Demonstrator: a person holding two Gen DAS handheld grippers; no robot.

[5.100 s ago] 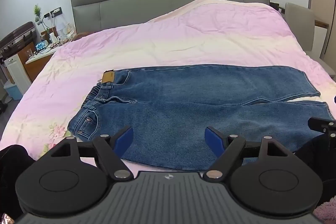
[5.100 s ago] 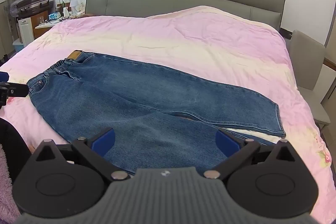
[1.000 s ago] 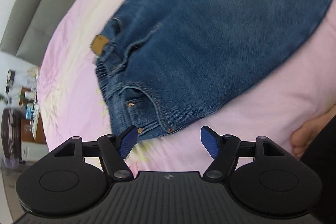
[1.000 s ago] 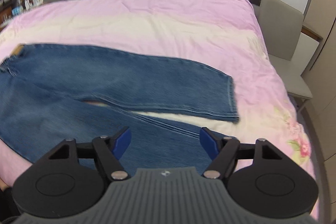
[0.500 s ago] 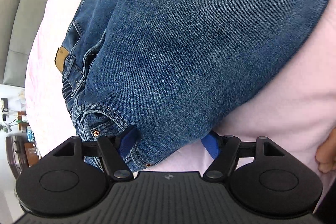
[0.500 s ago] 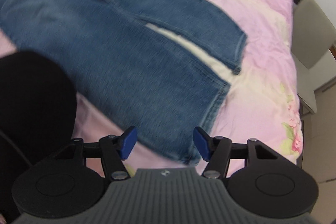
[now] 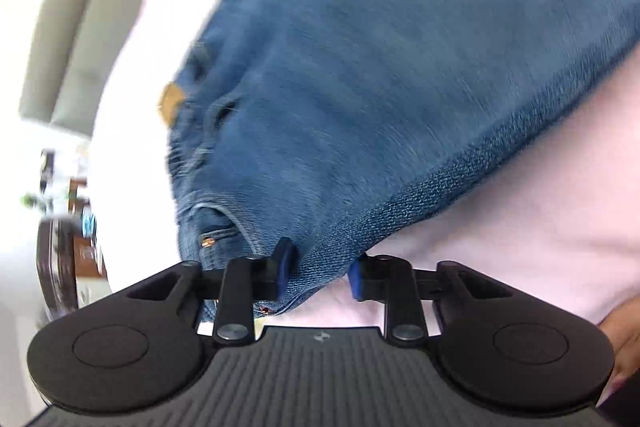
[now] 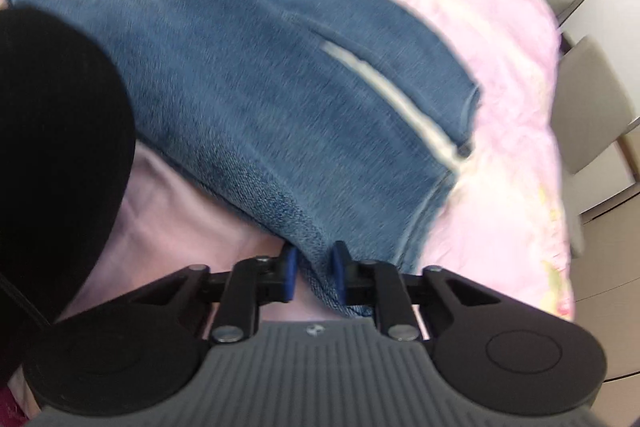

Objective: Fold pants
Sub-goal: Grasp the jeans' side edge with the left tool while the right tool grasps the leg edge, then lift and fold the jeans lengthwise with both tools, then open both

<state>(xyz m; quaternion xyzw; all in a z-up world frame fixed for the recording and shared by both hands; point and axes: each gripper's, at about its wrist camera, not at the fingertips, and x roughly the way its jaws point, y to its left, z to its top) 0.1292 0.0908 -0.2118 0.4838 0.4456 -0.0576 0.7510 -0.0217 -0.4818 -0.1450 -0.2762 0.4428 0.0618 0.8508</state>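
Left claw (image 7: 320, 273) closed part-way on the near waist corner of the jeans (image 7: 400, 67), denim bunched between the blue pads, left pad (image 7: 285, 261) pressed to the cloth, right pad close at the folded edge; full clamp hard to judge. Right claw (image 8: 312, 267) pinched together on the near leg's outer edge beside the hem (image 8: 424, 211). Beyond both, jeans spread across the pink bedspread (image 8: 516, 75), tan waist patch (image 7: 171, 103) on the far side. Further out, grey headboard (image 7: 76, 39) and grey chair (image 8: 592, 107). Black clothing (image 8: 52, 147) at left.
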